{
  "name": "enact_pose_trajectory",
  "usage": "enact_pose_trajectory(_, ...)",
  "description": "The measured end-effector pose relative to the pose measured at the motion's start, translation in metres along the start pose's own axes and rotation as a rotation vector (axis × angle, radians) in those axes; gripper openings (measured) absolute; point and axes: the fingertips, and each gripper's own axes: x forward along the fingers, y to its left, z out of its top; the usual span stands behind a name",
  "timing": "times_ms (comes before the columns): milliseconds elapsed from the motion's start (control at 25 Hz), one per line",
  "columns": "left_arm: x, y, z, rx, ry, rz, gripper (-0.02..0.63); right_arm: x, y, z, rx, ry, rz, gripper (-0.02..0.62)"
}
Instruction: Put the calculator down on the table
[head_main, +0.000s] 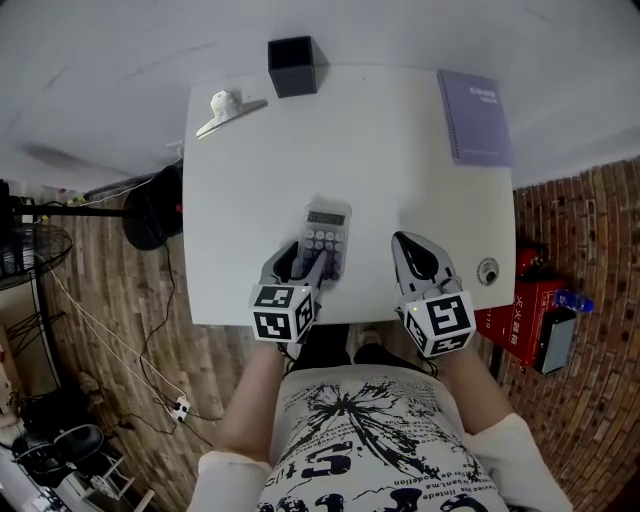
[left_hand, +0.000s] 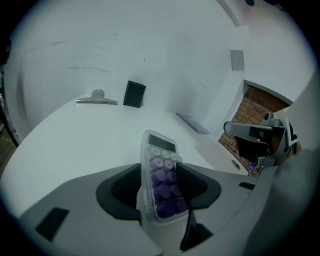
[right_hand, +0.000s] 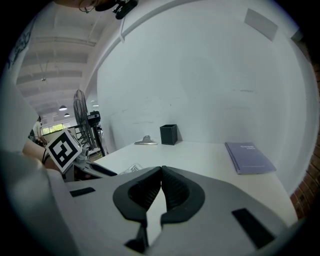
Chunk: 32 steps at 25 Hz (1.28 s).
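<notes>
A clear calculator (head_main: 326, 234) with purple keys lies on the white table (head_main: 380, 150) near its front edge. My left gripper (head_main: 303, 264) straddles its near end. In the left gripper view the calculator (left_hand: 161, 175) sits tilted between the two dark pads (left_hand: 117, 192), which stand wide and do not appear to press on it. My right gripper (head_main: 414, 256) hovers over the table to the right of the calculator, a short gap away. Its jaws (right_hand: 161, 172) are shut with nothing between them.
A black pen holder (head_main: 293, 65) stands at the table's far edge, a large metal binder clip (head_main: 228, 108) lies at the far left, and a purple notebook (head_main: 475, 117) at the far right. A round grommet (head_main: 487, 270) sits near the right front corner. A red box (head_main: 525, 310) is on the floor.
</notes>
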Motion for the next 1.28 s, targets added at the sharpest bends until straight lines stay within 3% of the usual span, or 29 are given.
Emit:
enact_pose_trajectory(240,-0.011,0.001,0.002,0.089,-0.003,0.012,0.227,-0.005,0.005,0.006,-0.009,-0.010,-0.006,0.015)
enact_pose_trajectory(560,-0.061,-0.015,0.053,0.214,-0.165,0.013,0.216,-0.027,0.017,0.038,-0.046,-0.077,-0.025,0.015)
enact_pose_trajectory(1040,-0.170,-0.060,0.147,0.379,-0.480,-0.044,0.027,-0.070,0.032,0.096,-0.095,-0.221,-0.037,0.014)
enact_pose_trajectory(1280,-0.200,-0.072,0.164,0.426,-0.543,-0.088,0.014,-0.079,0.037,0.117,-0.109,-0.283,-0.044,0.014)
